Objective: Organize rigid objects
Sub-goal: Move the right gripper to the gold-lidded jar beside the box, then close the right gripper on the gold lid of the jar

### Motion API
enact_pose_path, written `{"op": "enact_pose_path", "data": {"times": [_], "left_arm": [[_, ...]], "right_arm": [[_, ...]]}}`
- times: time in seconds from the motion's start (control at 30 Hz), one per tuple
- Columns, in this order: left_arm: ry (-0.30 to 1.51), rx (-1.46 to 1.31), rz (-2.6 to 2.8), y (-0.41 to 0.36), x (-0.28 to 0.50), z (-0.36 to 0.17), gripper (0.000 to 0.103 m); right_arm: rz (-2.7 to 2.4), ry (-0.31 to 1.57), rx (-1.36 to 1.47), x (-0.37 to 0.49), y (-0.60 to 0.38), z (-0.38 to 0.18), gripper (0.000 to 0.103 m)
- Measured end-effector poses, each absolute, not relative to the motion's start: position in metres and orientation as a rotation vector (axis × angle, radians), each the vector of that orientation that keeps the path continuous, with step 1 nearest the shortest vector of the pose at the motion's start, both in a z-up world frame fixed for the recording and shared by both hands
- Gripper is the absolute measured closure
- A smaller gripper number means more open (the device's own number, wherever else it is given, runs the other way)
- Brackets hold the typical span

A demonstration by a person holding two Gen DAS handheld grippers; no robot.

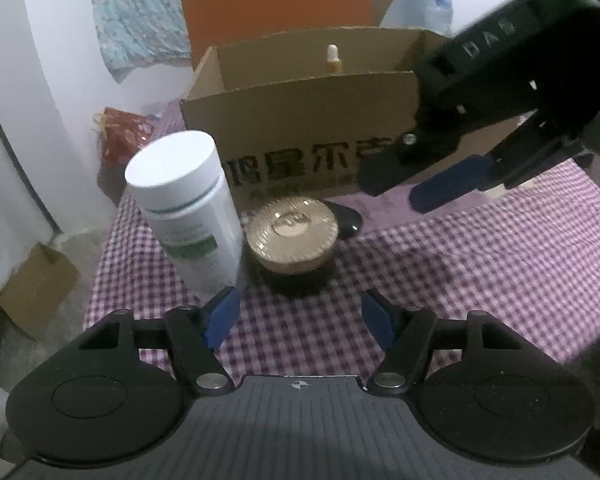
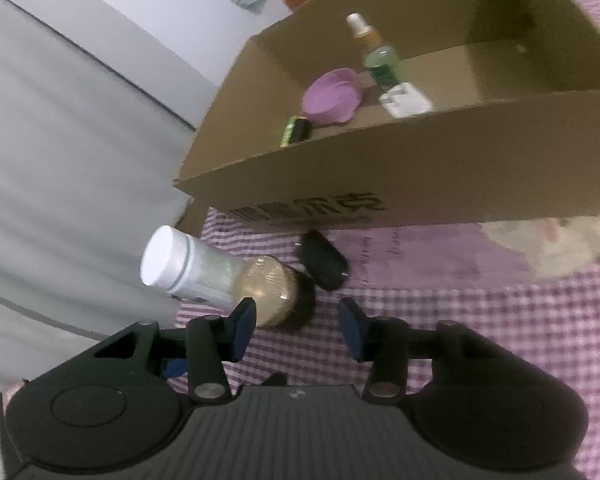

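Left claw: angled down toward the bench, jaws parted about halfway, nothing between the blue pads. It hangs just short of the white bottle and the gold-lidded jar, touching neither.

Right claw: also angled down, jaws parted more narrowly, nothing gripped. In the left wrist view it enters from the upper right, in front of the cardboard box. Its left pad lies over the edge of the jar in its own view; contact cannot be confirmed.

Task items: bottle and jar stand upright side by side, just in front of the box. A small black object lies between jar and box; its kind cannot be made out. Inside the box: a purple dish, a white charger plug, a green bottle, a dropper bottle and a small green-and-black item.

Obscured: the right wrist view is motion-blurred; the box print is unreadable there and partly covered by the right claw in the left view. A fingertip shows at the lower left edge of the right view.

Surroundings: purple-and-white checked cloth covers the bench. White wall, patterned blue fabric, an orange panel behind the box, a second carton on the floor.
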State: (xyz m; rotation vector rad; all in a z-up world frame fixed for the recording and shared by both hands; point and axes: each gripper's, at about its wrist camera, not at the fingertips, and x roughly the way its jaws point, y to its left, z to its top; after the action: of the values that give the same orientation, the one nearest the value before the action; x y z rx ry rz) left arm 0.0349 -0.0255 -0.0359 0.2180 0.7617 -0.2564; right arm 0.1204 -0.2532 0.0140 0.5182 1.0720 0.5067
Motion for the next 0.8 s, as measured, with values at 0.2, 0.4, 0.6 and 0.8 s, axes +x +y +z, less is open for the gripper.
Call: {"op": "enact_pose_path", "data": {"times": [0.2, 0.4, 0.6, 0.8], "left_arm": [[0.751, 0.201, -0.251, -0.028, 0.047, -0.042, 0.039], [0.747, 0.194, -0.244, -0.033, 0.052, -0.045, 0.047], [0.743, 0.207, -0.262, -0.034, 0.052, -0.043, 0.047], [0.749, 0.208, -0.323, -0.042, 0.044, -0.040, 0.047]], "right_arm": [[0.561, 1.070, 0.495, 0.140, -0.229, 0.015, 0.057], [0.580, 1.112, 0.451, 0.156, -0.210, 0.005, 0.067], [0.584, 1.129, 0.422, 0.156, -0.209, 0.004, 0.067], [0.567, 1.150, 0.432, 0.145, -0.222, 0.004, 0.067]]}}
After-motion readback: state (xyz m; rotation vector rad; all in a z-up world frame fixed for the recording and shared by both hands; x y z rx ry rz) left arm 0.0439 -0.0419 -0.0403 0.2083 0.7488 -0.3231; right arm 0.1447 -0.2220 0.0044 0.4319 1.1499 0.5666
